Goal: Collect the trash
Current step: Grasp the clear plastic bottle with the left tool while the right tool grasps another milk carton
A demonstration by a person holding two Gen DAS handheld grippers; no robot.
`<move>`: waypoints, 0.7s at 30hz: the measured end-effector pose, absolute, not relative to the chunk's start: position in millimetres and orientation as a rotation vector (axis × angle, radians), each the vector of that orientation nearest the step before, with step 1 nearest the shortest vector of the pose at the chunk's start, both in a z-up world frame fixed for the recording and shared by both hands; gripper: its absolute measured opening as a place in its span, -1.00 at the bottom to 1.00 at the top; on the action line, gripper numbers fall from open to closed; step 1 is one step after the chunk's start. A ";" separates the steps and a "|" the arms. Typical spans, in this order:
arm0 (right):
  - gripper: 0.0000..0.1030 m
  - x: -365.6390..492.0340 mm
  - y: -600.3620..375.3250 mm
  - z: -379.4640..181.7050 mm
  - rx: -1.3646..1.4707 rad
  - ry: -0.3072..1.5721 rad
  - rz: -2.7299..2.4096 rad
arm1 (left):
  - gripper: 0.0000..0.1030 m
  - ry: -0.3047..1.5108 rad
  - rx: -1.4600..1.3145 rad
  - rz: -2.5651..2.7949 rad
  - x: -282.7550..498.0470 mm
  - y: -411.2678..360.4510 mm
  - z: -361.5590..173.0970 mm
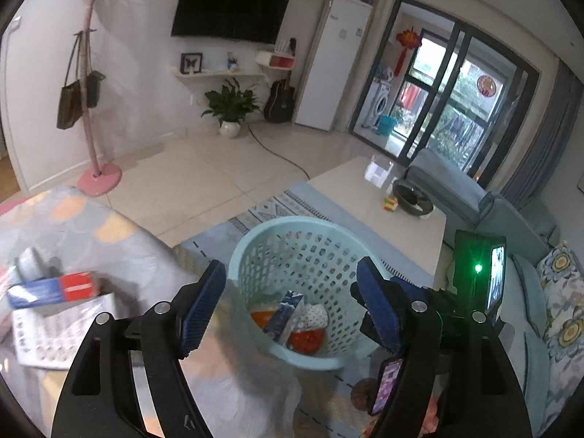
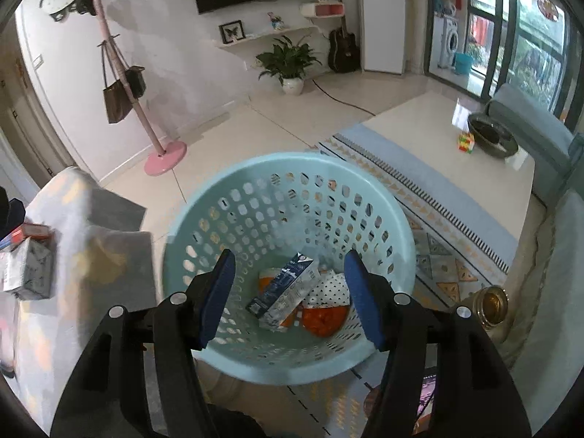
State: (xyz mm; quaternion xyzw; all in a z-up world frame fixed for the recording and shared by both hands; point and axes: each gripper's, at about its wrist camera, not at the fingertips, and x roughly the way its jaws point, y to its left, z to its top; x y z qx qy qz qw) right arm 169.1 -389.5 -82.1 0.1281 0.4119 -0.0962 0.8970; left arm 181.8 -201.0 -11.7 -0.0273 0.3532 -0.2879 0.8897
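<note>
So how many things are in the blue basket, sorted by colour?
In the basket:
Blue and white carton: 1
Orange packets: 2, one half hidden under the carton
White wrapper with black dots: 1
Total: 4 that show

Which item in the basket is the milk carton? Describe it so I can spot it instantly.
Find the pale blue perforated basket on the rug, directly below the open right gripper. At its bottom, the milk carton lies tilted on top of the other trash. It is the only long boxy piece, dark blue and white, unlike the orange wrappers and polka-dot packet beside it.
</note>
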 end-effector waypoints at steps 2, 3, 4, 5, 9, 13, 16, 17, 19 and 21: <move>0.13 161.7 -379.5 -69.2 0.254 0.833 -0.184 | 0.42 0.714 -0.071 -0.595 172.1 -190.1 -3.9; 0.13 158.4 -375.9 -64.4 0.251 0.825 -0.178 | 0.43 0.702 -0.080 -0.593 164.9 -184.1 1.0; 0.13 153.6 -369.3 -56.9 0.245 0.812 -0.166 | 0.44 0.691 -0.087 -0.589 157.6 -178.0 5.8; 0.13 149.2 -362.8 -49.3 0.238 0.798 -0.153 | 0.44 0.680 -0.091 -0.583 151.6 -170.7 9.3; 0.13 131.8 -332.6 -21.0 0.199 0.743 -0.099 | 0.48 0.631 -0.113 -0.540 122.8 -135.1 22.9; 0.15 115.2 -291.4 5.7 0.151 0.688 -0.024 | 0.49 0.595 -0.143 -0.474 94.4 -88.8 34.7; 0.25 104.7 -262.4 19.7 0.124 0.650 0.030 | 0.59 0.571 -0.160 -0.415 79.1 -54.1 39.9; 0.26 101.9 -252.9 23.4 0.117 0.638 0.052 | 0.60 0.565 -0.164 -0.391 75.2 -41.7 41.8; 0.27 98.1 -231.8 30.1 0.100 0.616 0.103 | 0.63 0.559 -0.162 -0.337 67.5 -21.0 42.6; 0.29 98.8 -212.7 33.8 0.069 0.603 0.141 | 0.66 0.556 -0.165 -0.279 60.6 1.7 40.8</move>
